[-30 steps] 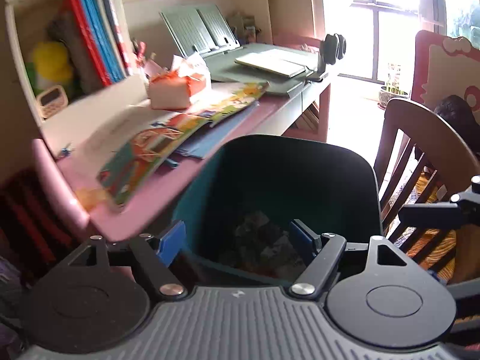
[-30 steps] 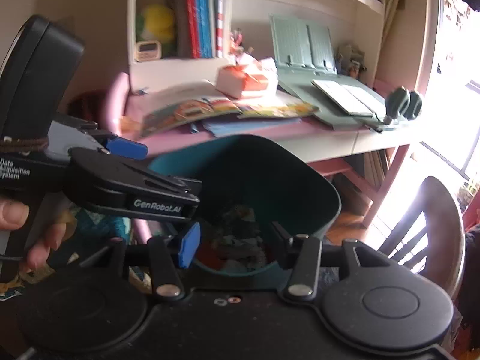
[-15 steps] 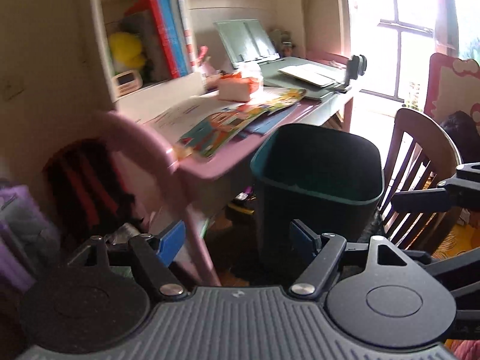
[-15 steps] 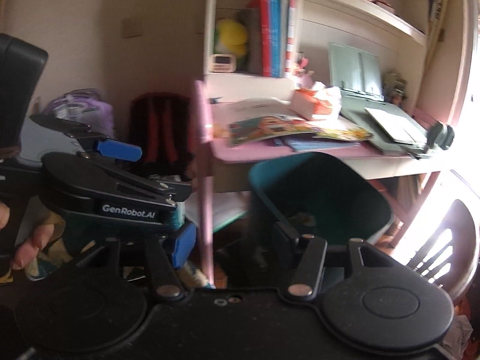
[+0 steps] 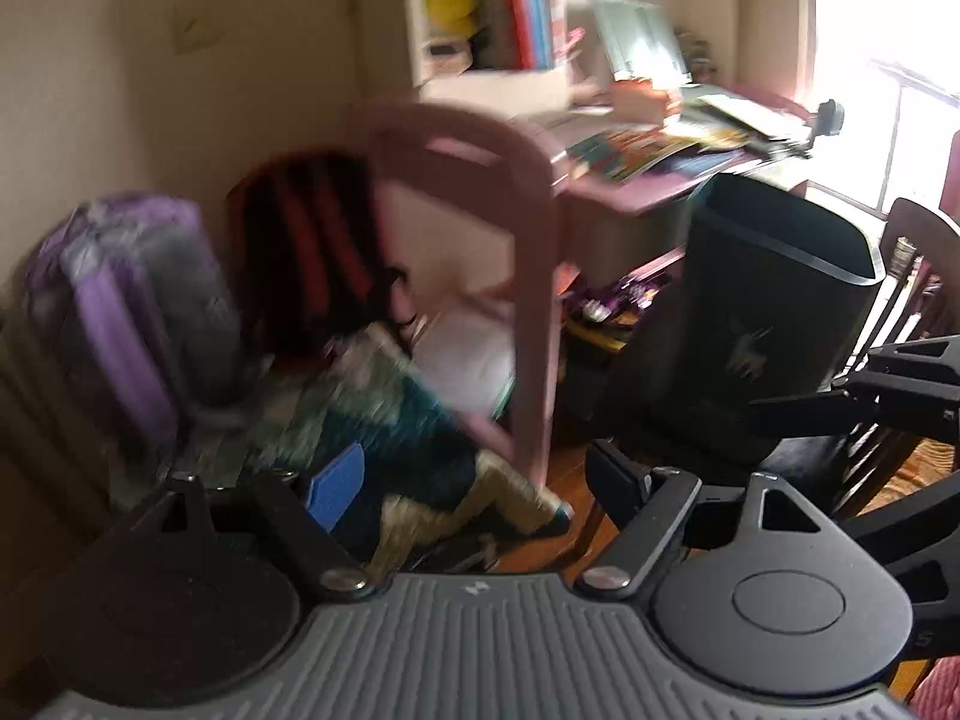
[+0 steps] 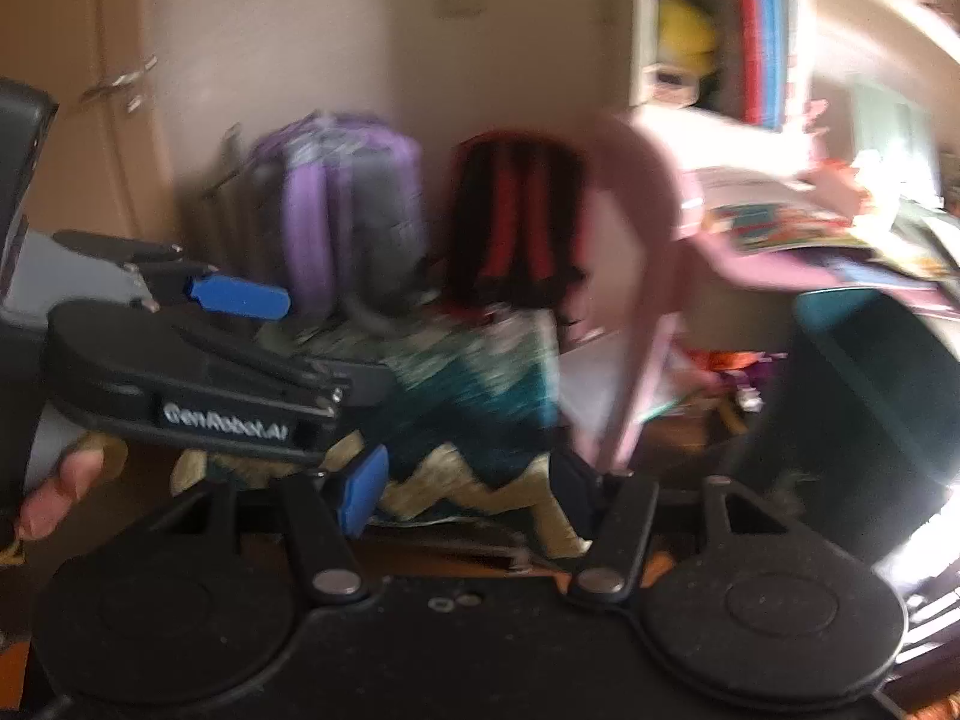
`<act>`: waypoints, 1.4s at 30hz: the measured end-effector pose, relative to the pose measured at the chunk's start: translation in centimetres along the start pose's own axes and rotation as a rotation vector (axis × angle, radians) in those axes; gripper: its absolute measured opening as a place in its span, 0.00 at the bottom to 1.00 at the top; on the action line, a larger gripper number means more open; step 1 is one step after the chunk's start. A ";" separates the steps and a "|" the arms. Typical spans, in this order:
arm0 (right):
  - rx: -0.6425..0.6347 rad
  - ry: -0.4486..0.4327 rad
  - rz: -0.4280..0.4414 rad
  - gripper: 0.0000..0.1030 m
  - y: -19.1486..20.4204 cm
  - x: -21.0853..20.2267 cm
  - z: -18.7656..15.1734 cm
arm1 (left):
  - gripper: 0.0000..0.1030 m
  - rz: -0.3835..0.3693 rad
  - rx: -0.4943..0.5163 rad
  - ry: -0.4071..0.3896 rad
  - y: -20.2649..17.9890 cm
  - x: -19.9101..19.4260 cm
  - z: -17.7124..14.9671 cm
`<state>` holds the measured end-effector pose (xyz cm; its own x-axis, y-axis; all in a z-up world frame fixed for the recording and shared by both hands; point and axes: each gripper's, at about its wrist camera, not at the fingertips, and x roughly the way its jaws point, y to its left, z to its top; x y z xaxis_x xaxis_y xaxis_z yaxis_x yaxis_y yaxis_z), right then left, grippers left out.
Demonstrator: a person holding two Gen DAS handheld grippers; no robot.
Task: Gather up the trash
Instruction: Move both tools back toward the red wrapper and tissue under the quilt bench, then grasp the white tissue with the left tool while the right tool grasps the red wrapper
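The dark teal trash bin (image 5: 750, 300) stands on the floor by the pink desk; in the right wrist view the bin (image 6: 870, 390) sits at the right edge. My left gripper (image 5: 474, 486) hovers over a teal and cream patterned cloth (image 5: 390, 420) on the floor, left of the bin. Its jaws are opening with nothing between them. My right gripper (image 6: 467, 483) hangs over the same cloth (image 6: 480, 396), jaws also opening and empty. The left gripper (image 6: 294, 339) shows at the left of the right wrist view, held by a hand (image 6: 60, 492). Both pictures are blurred.
A purple backpack (image 5: 132, 300) and a red and black backpack (image 5: 306, 252) lean against the wall. A pink desk leg (image 5: 528, 276) stands between cloth and bin. Books and papers cover the desk (image 5: 636, 150). Small items (image 5: 606, 306) lie under it. A wooden chair (image 5: 918, 240) is behind the bin.
Both views have swung left, away from the bin's mouth. The bin slid from centre to the right; the backpacks and the floor cloth came into view. Both grippers' jaws stand a little wider.
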<state>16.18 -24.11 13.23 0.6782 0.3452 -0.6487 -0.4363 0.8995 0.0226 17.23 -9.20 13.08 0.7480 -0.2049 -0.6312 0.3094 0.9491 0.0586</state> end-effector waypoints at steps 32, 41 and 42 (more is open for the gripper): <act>-0.029 0.576 0.170 0.58 14.0 46.3 -14.3 | 0.94 0.062 -0.093 0.404 26.5 27.0 -33.1; 0.067 0.730 0.187 0.58 17.7 56.5 -20.7 | 0.94 0.000 -0.097 0.570 27.5 33.4 -45.1; 0.066 0.748 0.186 0.58 18.1 57.5 -21.4 | 0.94 -0.008 -0.099 0.593 27.3 34.0 -46.4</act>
<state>34.58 6.32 -39.91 0.0070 0.2407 -0.9706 -0.4518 0.8666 0.2116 23.82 20.88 -42.68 0.2817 -0.0706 -0.9569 0.2358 0.9718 -0.0023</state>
